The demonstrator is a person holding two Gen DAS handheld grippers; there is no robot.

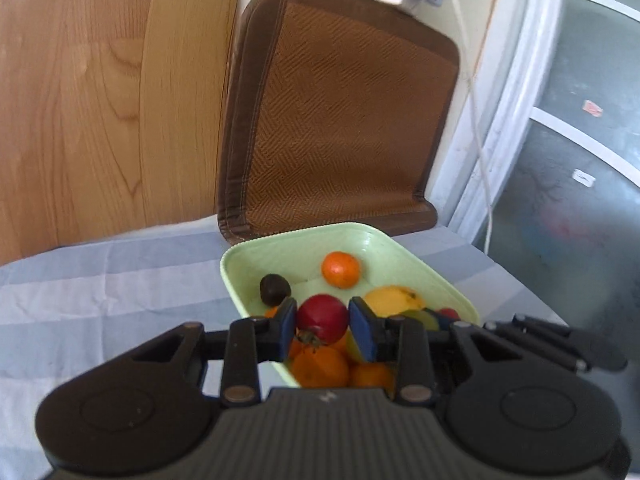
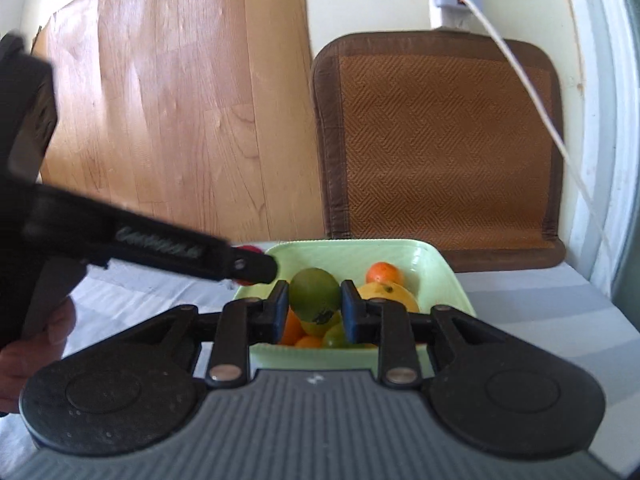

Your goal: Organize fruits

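Note:
A pale green tray (image 1: 424, 268) holds several fruits on a striped grey cloth. My left gripper (image 1: 323, 322) is shut on a red fruit (image 1: 322, 319) and holds it above the tray's near left side. Inside lie an orange (image 1: 341, 269), a dark round fruit (image 1: 275, 289), a yellow fruit (image 1: 394, 300) and more oranges (image 1: 320, 366). In the right wrist view my right gripper (image 2: 315, 307) is shut on a green fruit (image 2: 315, 294) above the tray (image 2: 452, 280), with the orange (image 2: 383, 273) and the yellow fruit (image 2: 390, 295) behind it.
A brown woven mat (image 1: 340, 120) leans on the wall behind the tray. A wooden panel (image 1: 100, 100) stands at the left. A white cable (image 1: 478, 128) hangs at the right. The left gripper's body (image 2: 152, 246) crosses the right wrist view from the left.

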